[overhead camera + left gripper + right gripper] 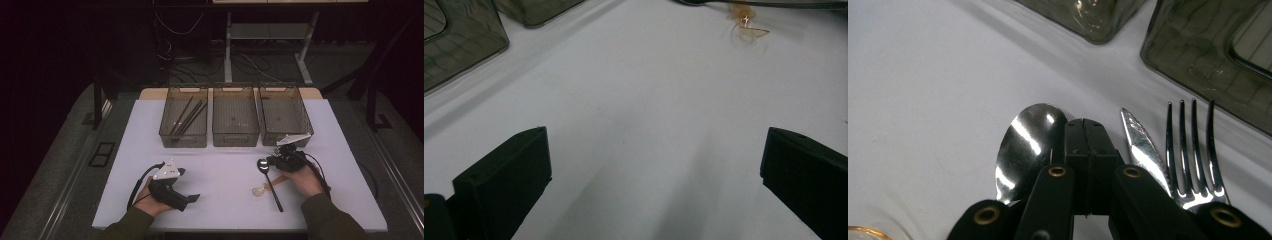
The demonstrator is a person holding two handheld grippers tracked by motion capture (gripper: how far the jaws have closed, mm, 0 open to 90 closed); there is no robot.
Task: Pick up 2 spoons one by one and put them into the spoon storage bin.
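A metal spoon (268, 180) lies on the white mat (220, 175) at the right, its bowl toward the bins. My right gripper (272, 161) sits just over that bowl. In the right gripper view its jaws (1087, 127) are shut together with nothing between them. Under them lie the spoon's bowl (1030, 145), a knife tip (1140, 145) and a fork (1193, 150). A clear spoon-like piece with a gold rim (261, 190) lies beside the metal spoon's handle. My left gripper (187, 185) rests at the front left, open over bare mat (656, 135).
Three dark see-through bins stand in a row at the back of the mat: the left bin (182, 141) holds black chopsticks (187, 117), with the middle bin (235, 140) and right bin (280, 139) beside it. Cables and table legs lie beyond.
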